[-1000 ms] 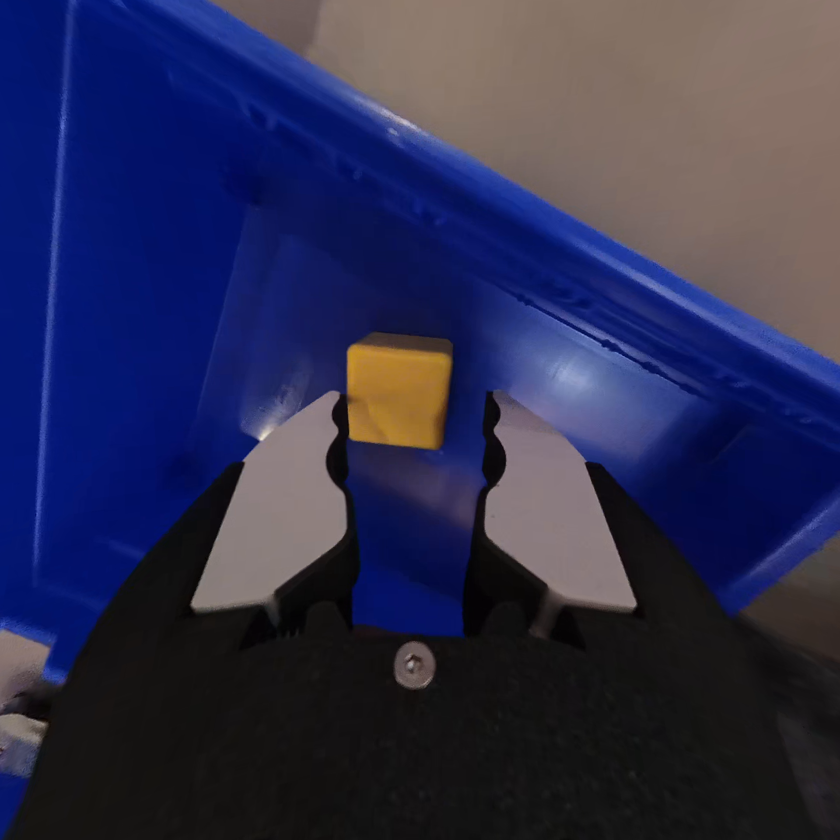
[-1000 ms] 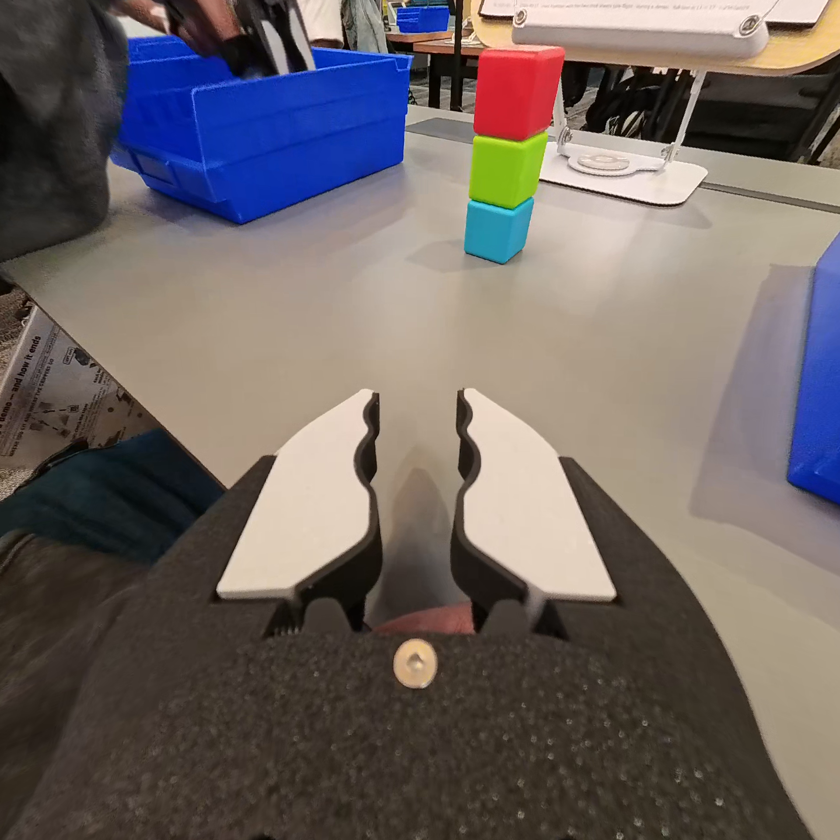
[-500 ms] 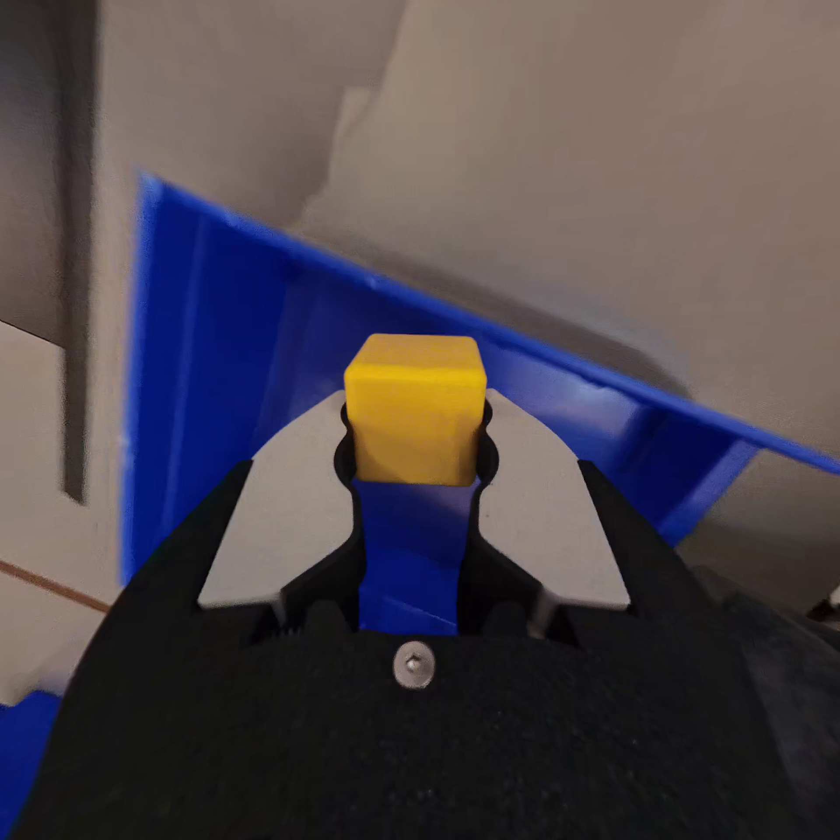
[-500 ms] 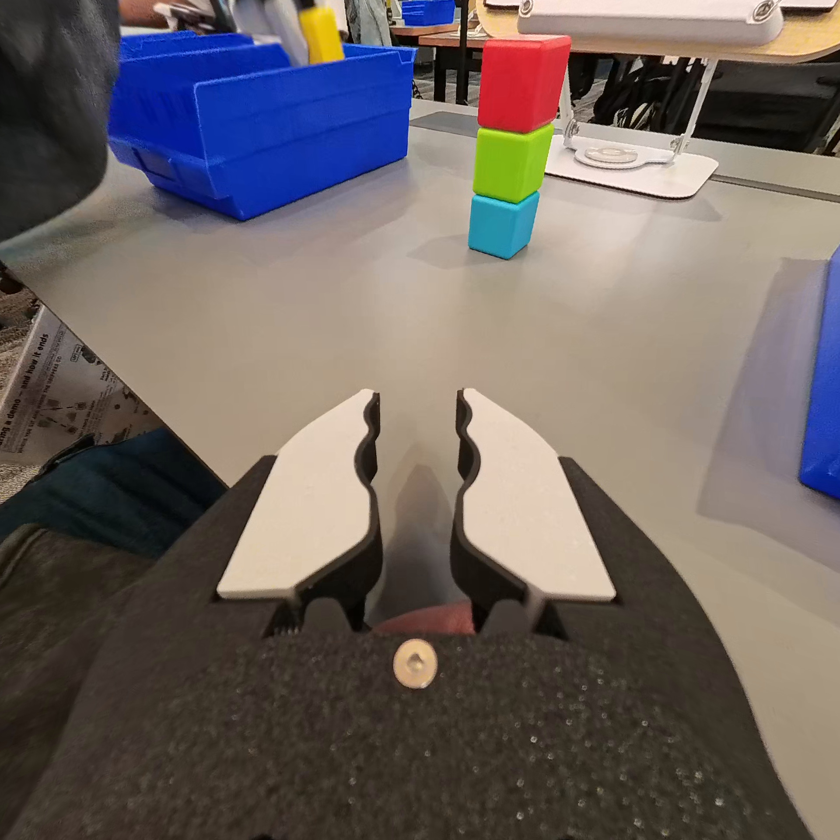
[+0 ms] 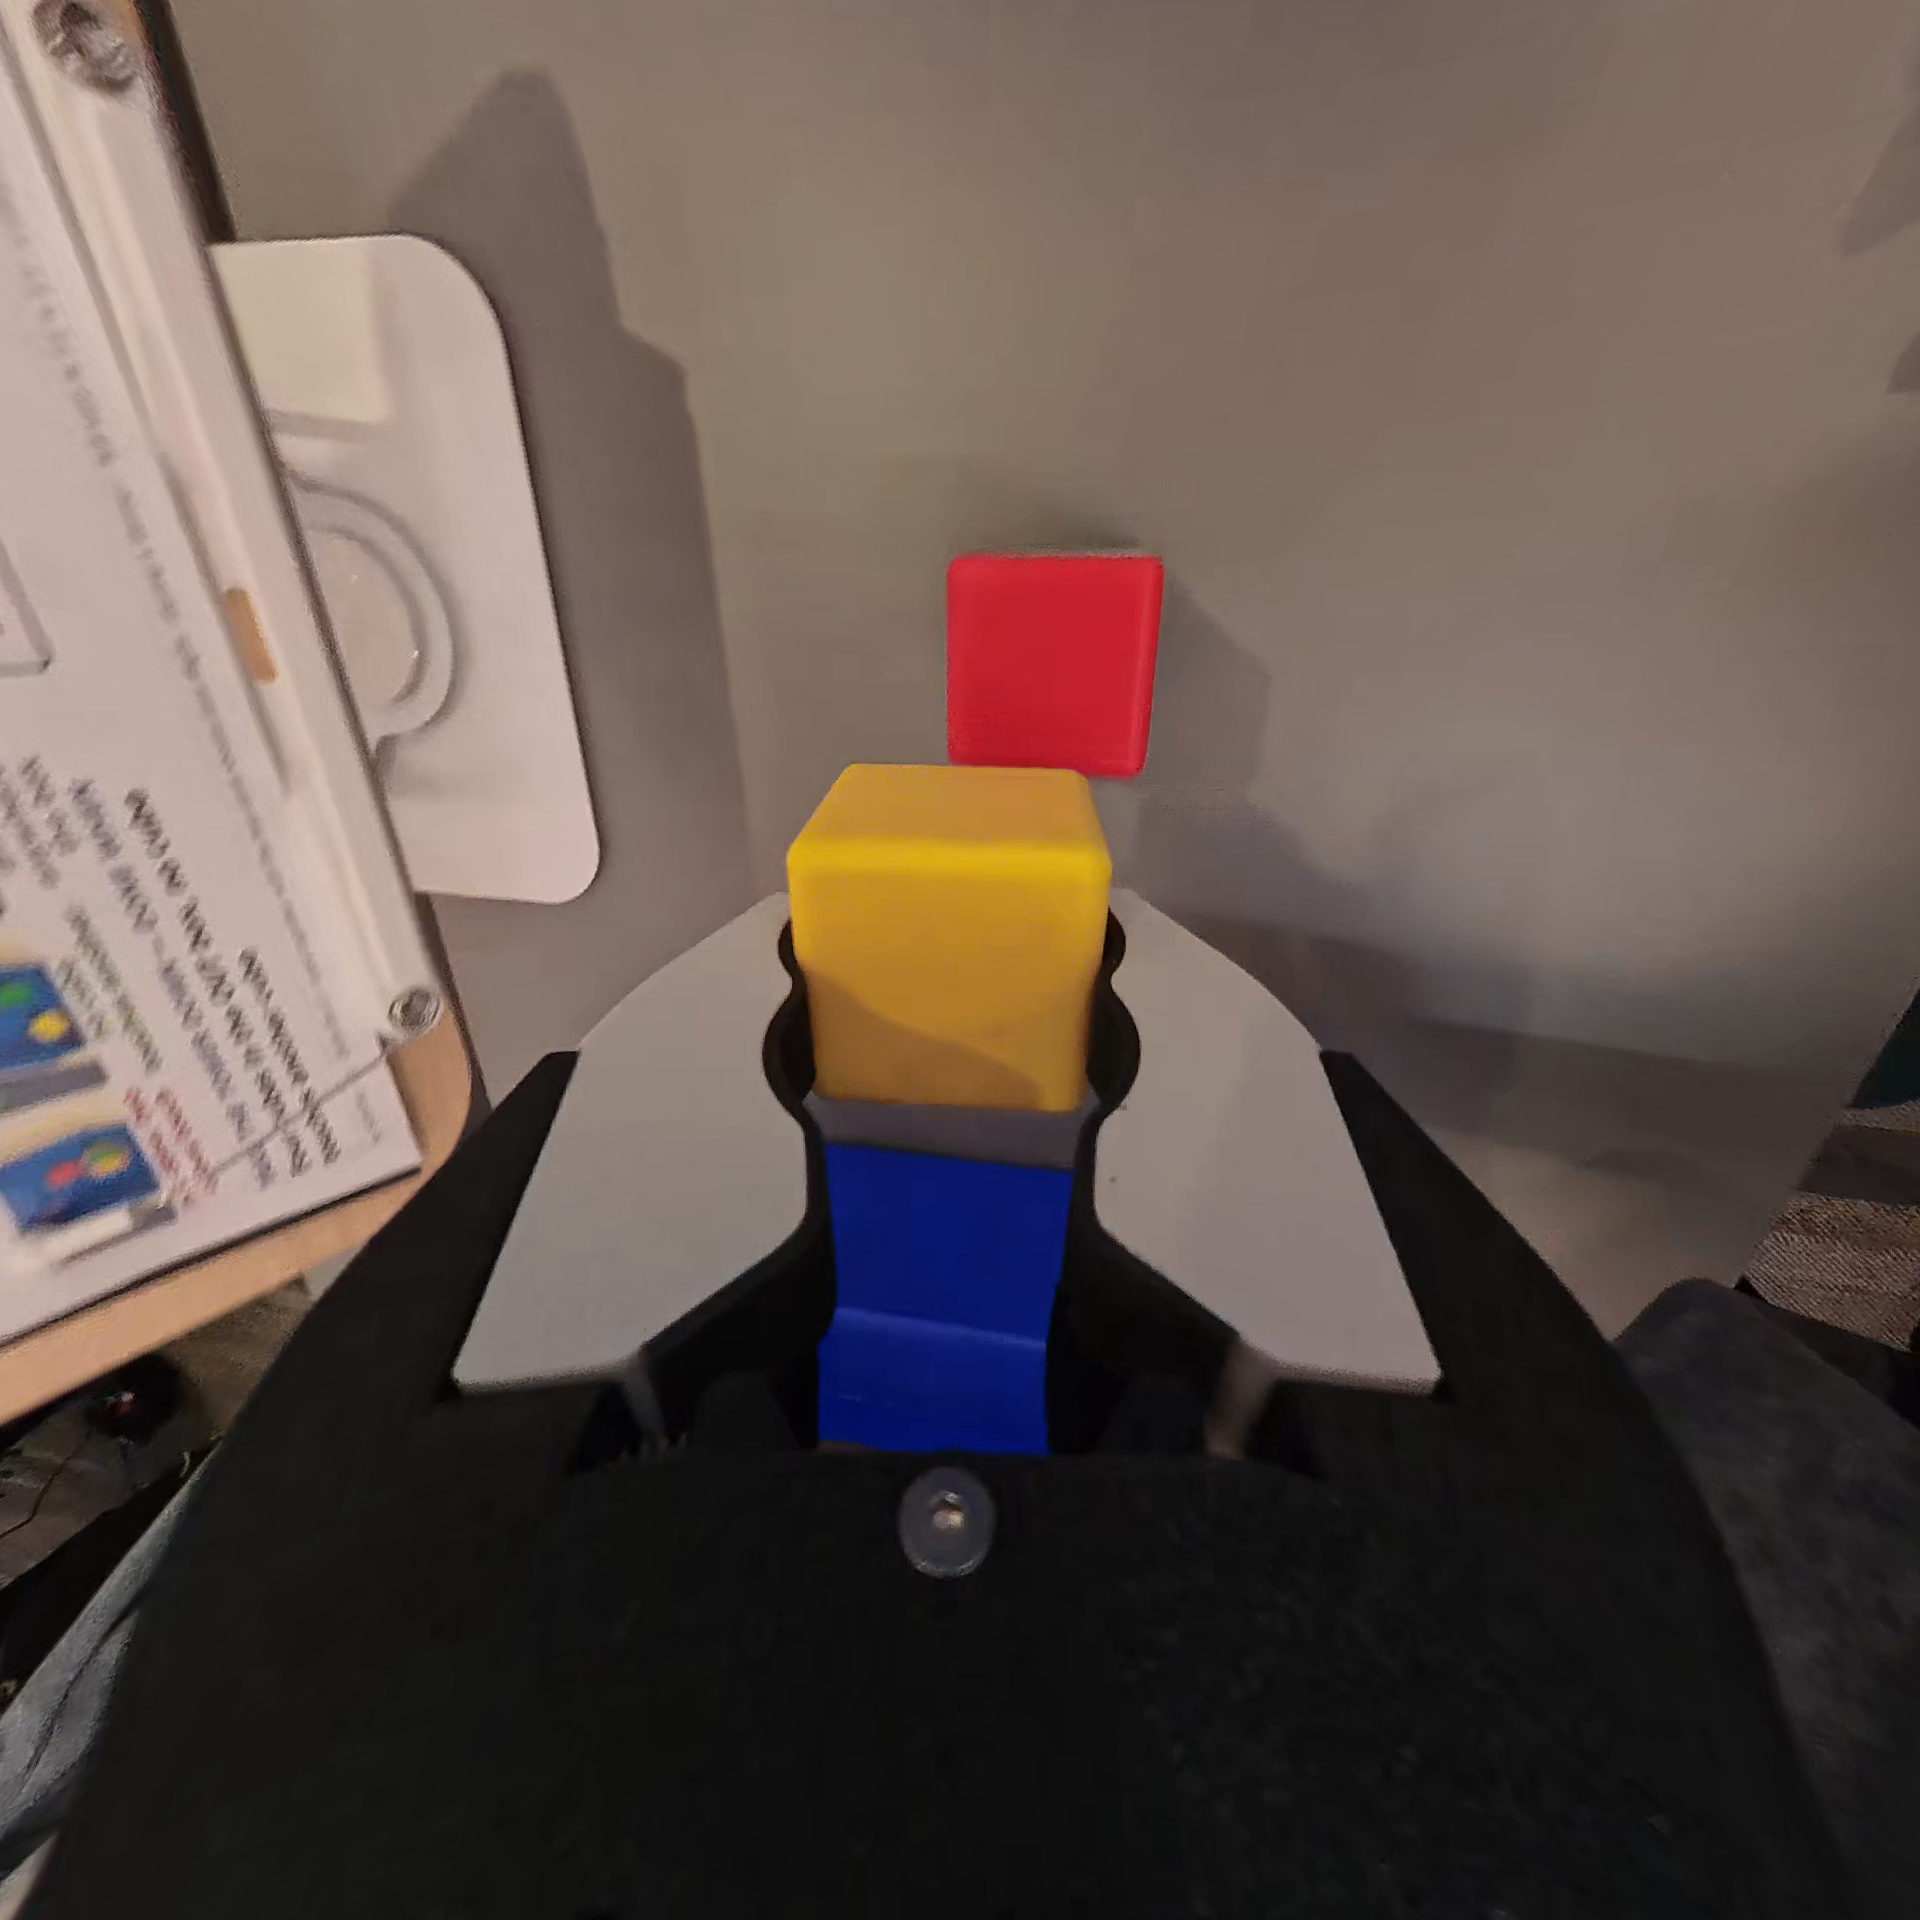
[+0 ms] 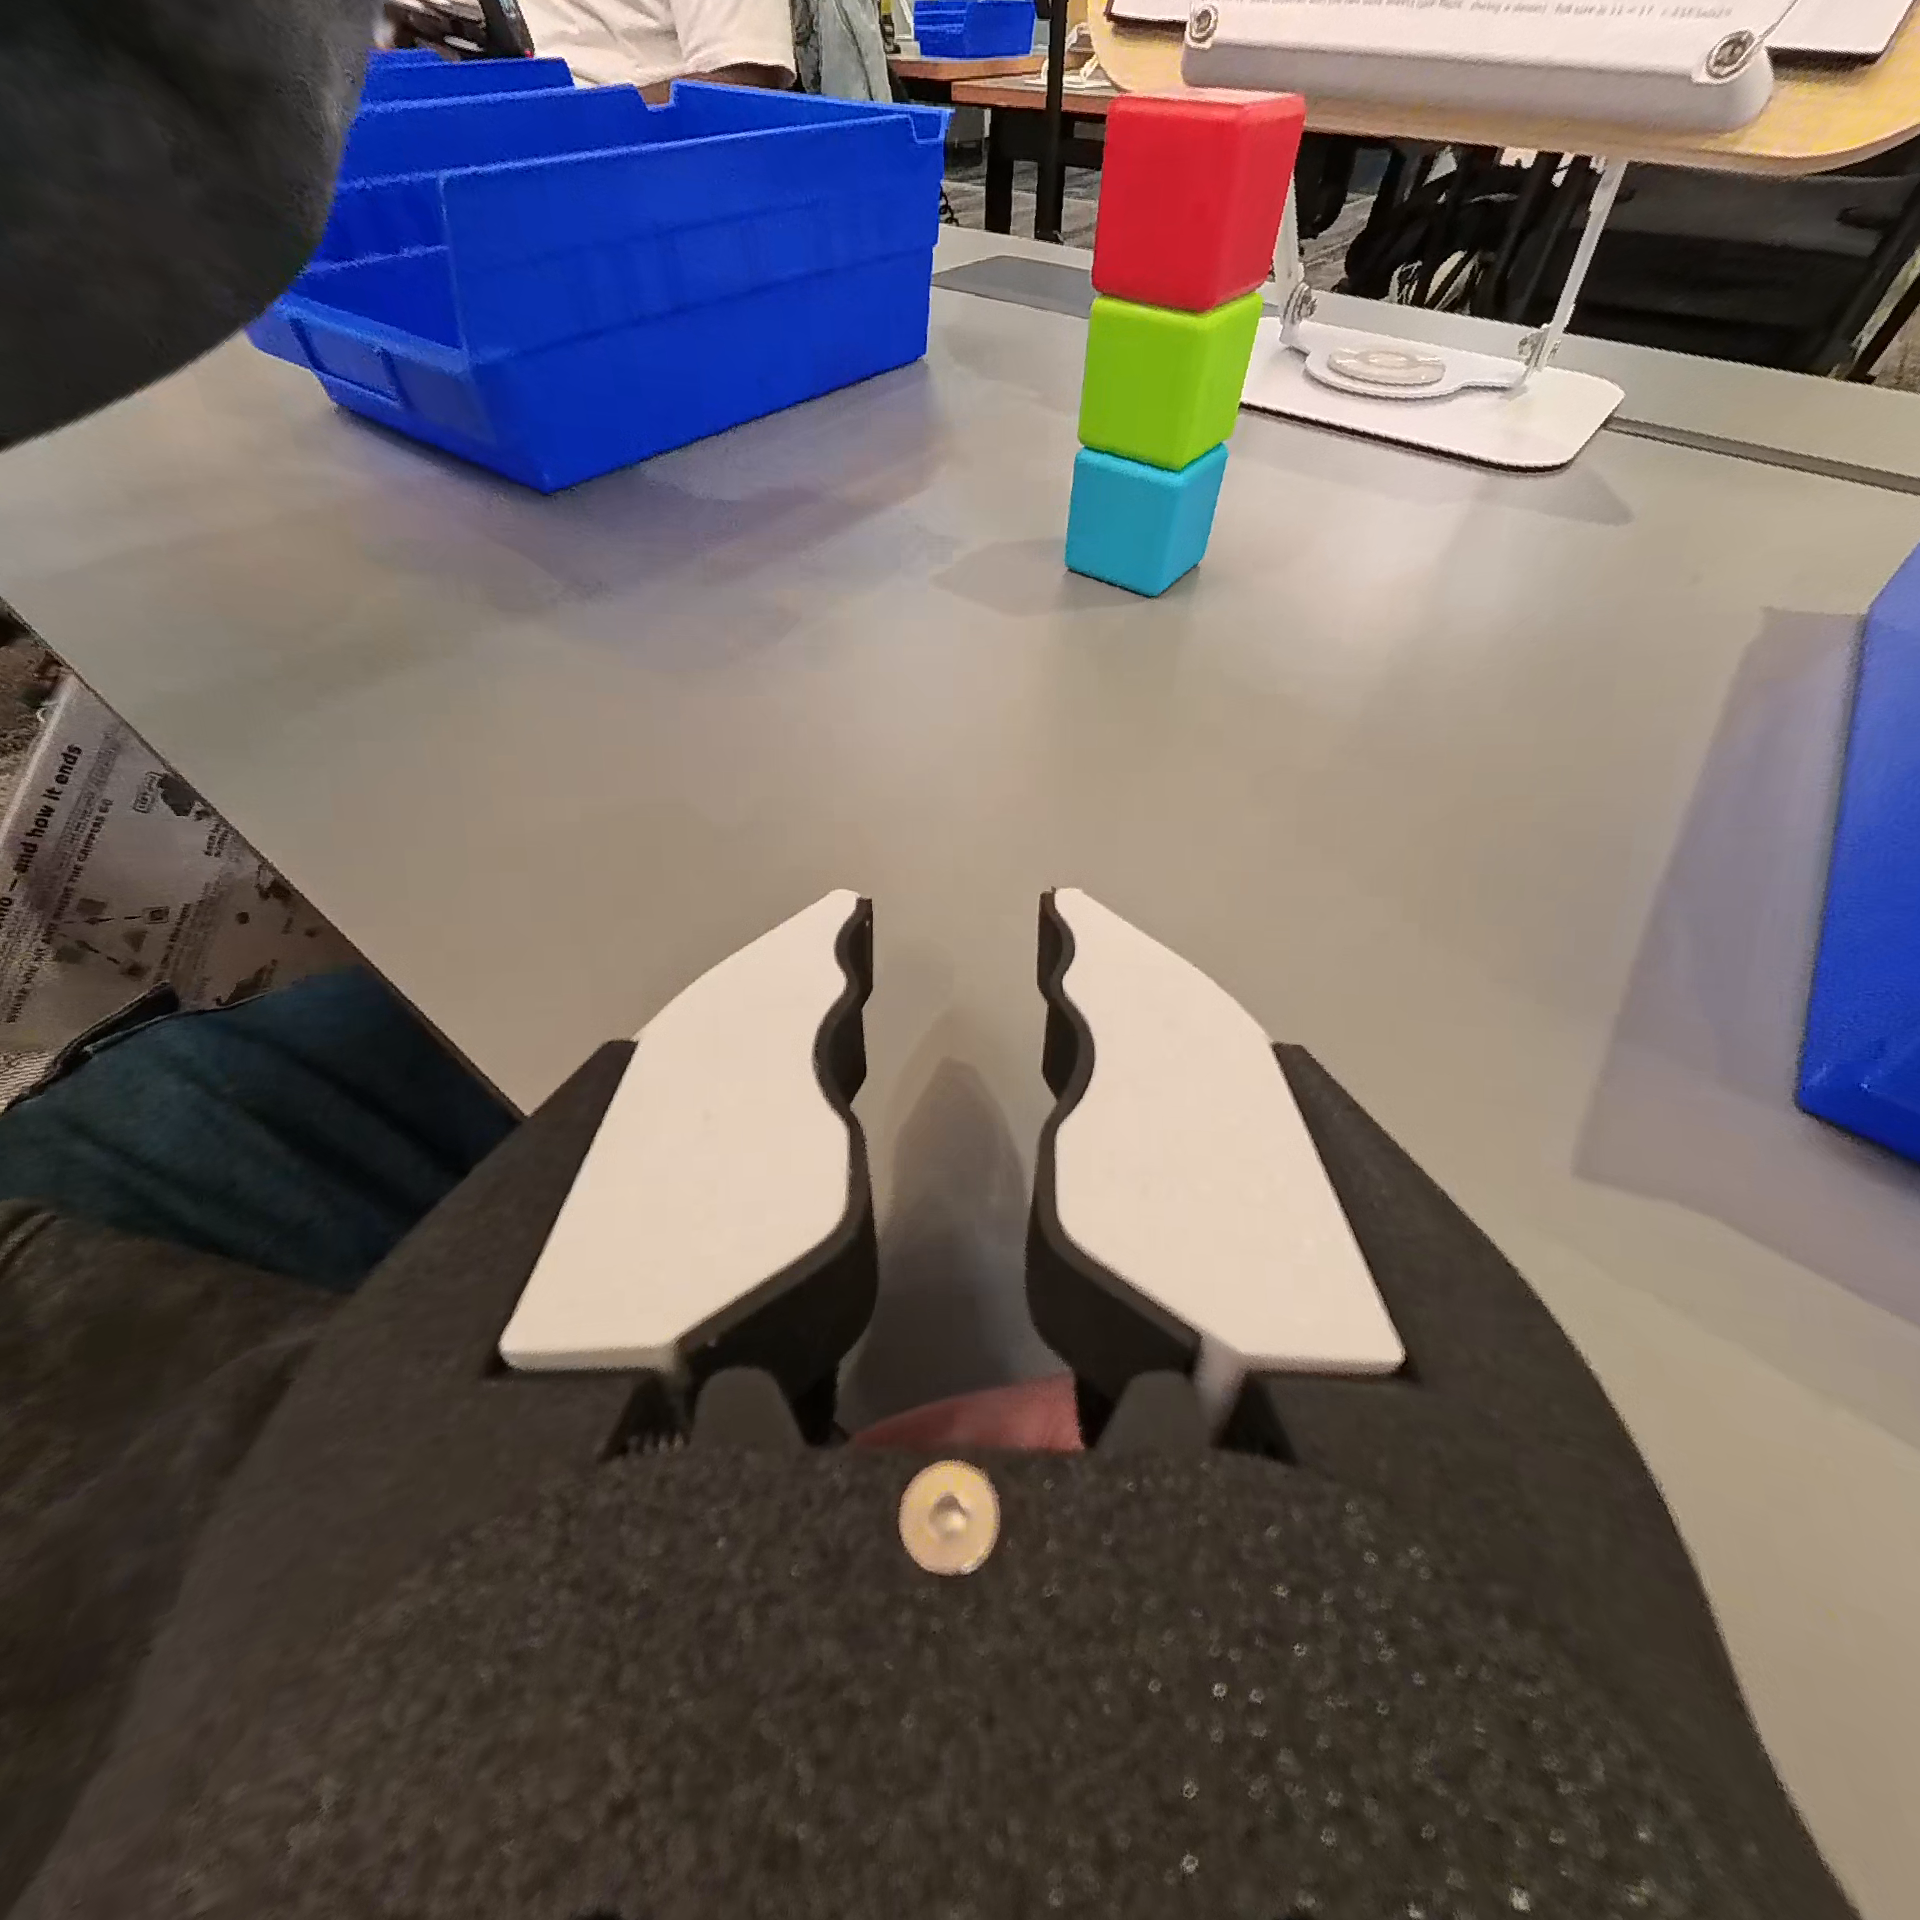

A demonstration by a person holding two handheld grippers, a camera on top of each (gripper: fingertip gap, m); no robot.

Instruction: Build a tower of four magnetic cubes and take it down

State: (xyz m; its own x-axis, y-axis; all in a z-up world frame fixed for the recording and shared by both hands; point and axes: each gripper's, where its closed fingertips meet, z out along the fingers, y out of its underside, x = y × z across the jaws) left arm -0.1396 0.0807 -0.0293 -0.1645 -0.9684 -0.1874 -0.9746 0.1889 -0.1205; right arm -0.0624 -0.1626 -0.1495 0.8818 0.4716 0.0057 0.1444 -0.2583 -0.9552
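Yellow cube (image 5: pixel 940 945) sat clamped between the two pale fingers of the left gripper (image 5: pixel 948 971), raised above the grey tabletop (image 5: pixel 1455 416) and looking almost straight down on it. Just beyond the yellow cube, from that overhead angle, the square top of the red cube (image 5: pixel 1051 665) showed, slightly to the right of the held cube and apart from it. Behind the held cube, through the gap of the fingers, a strip of blue bin (image 5: pixel 935 1340) was visible. To the left stood a white stand base (image 5: pixel 468 644) and a tilted printed sheet (image 5: pixel 135 831) on a wooden board.

Right gripper (image 6: pixel 956 909) hovered low over the near edge of the tabletop, its fingers parted with a moderate gap and nothing between them. Well ahead of it stood the tower: a cyan cube (image 6: pixel 1138 520) on the tabletop, a green cube (image 6: pixel 1164 379) on that, and the red cube on top, all stacked upright and touching. A blue bin stood to the tower's left, and the edge of a second blue bin (image 6: pixel 1870 883) showed at the far right.
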